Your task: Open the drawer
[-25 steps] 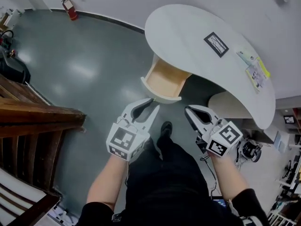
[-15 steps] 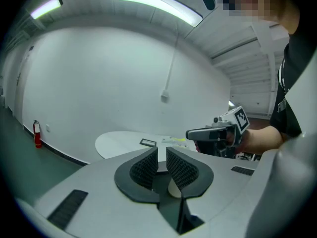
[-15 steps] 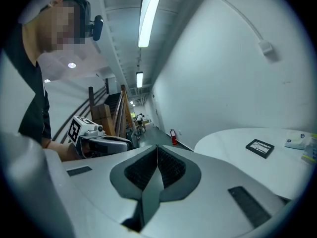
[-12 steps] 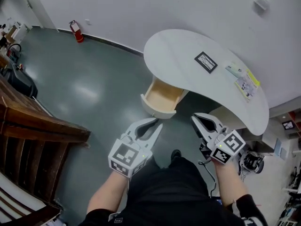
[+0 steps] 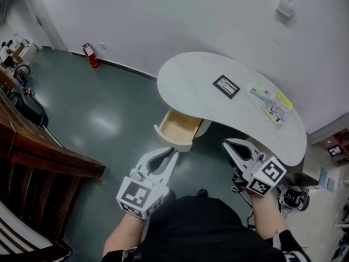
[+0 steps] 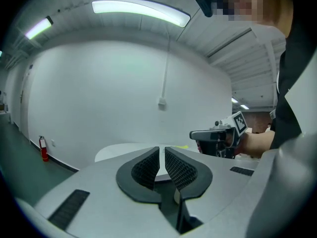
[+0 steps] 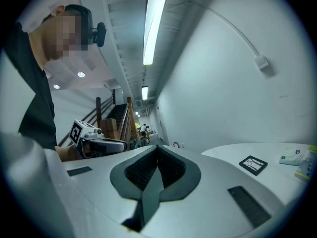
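- Drawer point(image 5: 177, 129): stands pulled out from under the white table point(image 5: 185, 78), at the table's near edge. Its pale wooden inside is exposed from above.
- Left gripper point(image 5: 173, 154): held in front of the person's body, pointing toward the drawer. In the head view its tips appear just short of the drawer front. Its own view shows no contact.
- Left gripper jaws: almost together, with only a narrow slit left between the ribbed pads point(image 6: 148, 166). Nothing is in the slit. The jaws have just been closing.
- Right gripper point(image 5: 225, 144): held beside the left one, to the right of the drawer and clear of it. It is clenched, pads meeting, and grasps nothing.
- Tabletop: a black-framed card point(image 5: 226, 86) lies near the middle. A yellow-edged leaflet point(image 5: 277, 108) lies toward the right end, and a small pale item point(image 5: 260, 91) just beside it.
- Surroundings: grey floor, with a red extinguisher point(image 5: 90, 55) at the foot of the wall. A wooden railing point(image 5: 38, 154) stands at the left.
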Demonstrator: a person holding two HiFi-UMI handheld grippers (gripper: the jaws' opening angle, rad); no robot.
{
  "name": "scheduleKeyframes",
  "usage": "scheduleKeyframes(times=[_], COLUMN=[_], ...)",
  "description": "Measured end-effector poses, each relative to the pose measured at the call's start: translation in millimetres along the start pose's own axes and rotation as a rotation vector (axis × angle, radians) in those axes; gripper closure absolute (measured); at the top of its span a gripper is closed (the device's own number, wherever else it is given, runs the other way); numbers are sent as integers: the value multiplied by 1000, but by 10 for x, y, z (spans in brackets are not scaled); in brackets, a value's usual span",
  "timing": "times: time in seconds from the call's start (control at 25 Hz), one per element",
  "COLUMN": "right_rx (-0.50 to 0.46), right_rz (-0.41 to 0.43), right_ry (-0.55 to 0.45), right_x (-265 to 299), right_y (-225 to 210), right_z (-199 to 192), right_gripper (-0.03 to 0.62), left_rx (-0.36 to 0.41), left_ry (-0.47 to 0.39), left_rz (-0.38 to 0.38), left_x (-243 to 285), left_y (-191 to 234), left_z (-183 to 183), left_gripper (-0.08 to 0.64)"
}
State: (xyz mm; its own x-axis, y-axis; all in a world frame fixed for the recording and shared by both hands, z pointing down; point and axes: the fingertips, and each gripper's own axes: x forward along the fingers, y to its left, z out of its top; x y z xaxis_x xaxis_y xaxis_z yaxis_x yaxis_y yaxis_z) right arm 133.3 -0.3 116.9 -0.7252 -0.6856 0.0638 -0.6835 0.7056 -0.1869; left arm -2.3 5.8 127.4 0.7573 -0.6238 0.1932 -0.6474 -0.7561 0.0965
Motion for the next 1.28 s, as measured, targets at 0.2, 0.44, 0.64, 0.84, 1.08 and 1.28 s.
scheduleKeyframes(times=[0.2,0.44,0.64,0.84,1.08,1.28], right_rx=[59,-20,-44,-79,-121,-135], right_rz=[-5,45,85,107,154,166], right_ry=[-95,-106,-102,-83,-70,-74], right_x=[-257,-361,-368,-319,-268,-276], right_y=[-94,100,239,362,496,541], right_z=[310,460,464,470,444,479], right_gripper=[577,577,577,577,578,578], left_rx=[10,24,26,27,7,39], left_ry=[-31,-60,-25,-31,-53,-58], left_rz=[29,72,123,142,162,145], left_x=[35,-28,-96,-119,-148,-137], left_y=[-171,-284,-253,-215,-182,-188], left_z=[245,494,530,528,550,481], left_gripper=[535,546,548,548,547,548])
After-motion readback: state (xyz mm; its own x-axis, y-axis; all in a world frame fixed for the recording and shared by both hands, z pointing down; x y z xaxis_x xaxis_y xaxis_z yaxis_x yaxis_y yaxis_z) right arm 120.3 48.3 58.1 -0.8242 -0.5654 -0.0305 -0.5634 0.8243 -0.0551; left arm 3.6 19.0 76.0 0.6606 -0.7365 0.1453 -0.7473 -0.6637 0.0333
